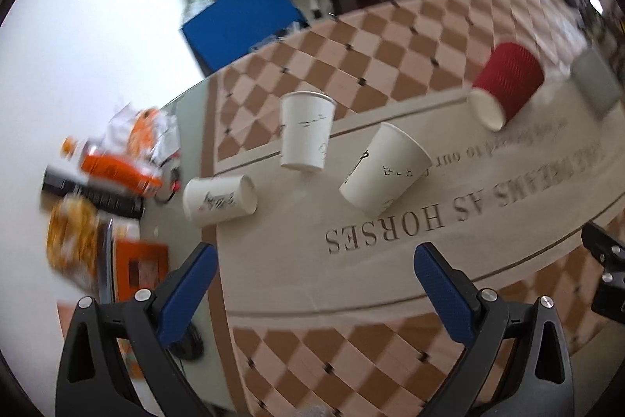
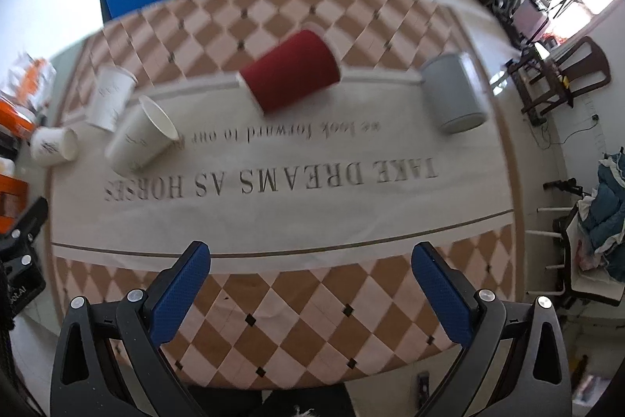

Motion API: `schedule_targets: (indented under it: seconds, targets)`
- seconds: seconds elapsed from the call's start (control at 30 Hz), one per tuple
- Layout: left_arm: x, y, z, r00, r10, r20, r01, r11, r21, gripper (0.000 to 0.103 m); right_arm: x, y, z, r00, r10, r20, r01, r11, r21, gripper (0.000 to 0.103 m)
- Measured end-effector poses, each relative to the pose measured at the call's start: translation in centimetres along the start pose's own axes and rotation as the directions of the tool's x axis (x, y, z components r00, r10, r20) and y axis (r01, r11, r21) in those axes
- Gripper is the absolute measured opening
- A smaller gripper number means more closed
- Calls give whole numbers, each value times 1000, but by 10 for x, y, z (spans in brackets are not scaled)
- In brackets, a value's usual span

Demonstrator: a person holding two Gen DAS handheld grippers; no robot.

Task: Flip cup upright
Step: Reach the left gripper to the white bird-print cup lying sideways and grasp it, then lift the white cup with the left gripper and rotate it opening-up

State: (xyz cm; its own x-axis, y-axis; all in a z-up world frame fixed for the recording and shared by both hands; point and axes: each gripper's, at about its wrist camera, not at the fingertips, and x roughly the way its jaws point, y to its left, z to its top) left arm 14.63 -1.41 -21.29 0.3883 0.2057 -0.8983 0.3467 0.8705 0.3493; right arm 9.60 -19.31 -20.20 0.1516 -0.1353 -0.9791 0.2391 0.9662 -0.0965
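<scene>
Near cloth lies bare before both grippers, while far across it white cups (image 2: 138,137) crowd left, red cup (image 2: 291,75) centre, grey cup (image 2: 455,92) right, gaps between.

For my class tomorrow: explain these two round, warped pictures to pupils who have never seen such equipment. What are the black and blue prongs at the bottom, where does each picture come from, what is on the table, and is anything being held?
A person holds one claw in each hand; no robot arm is involved. Each claw carries a wide-angle camera looking along its two blue-padded fingers. One picture comes from the left claw, the other from the right claw. Both are open and hold nothing. On the tablecloth are three white paper cups: one upright, two on their sides. A red cup and a grey cup also lie tipped over.
</scene>
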Motion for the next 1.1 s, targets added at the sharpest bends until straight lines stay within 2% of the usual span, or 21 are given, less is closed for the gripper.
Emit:
schedule_targets:
  seconds: [0.13,0.23,0.27,0.37,0.6,0.63,0.77,1.1]
  targets:
    - [33,-10,16,1000,-11,-7,12,992,127,102,57,14,14,997,-16,-75,15,1000,-21,99]
    - [57,-20,28,999,-32,-20,36,976,215,94,85,15,21,992,-35,-120,32,999,-27,96]
    - [63,-22,32,999,-42,-31,48,971,234,86,94,14,22,990,-42,-138,39,999,-27,95]
    - [80,-32,40,995,-79,-68,95,955,282,78,117,11,29,983,-60,-174,56,998,-23,93]
    - [111,-57,49,981,-126,-144,172,913,370,75,149,2,37,969,-55,-240,54,998,-10,81]
    - [116,-59,50,980,-128,-153,178,908,380,71,151,1,37,968,-52,-246,51,999,-9,80]
    - [129,-60,55,978,-118,-170,176,908,380,57,158,0,38,964,-44,-261,44,999,-7,80]
    - [133,-41,63,974,-147,-175,191,943,274,56,147,9,39,968,-31,-247,29,999,-12,80]
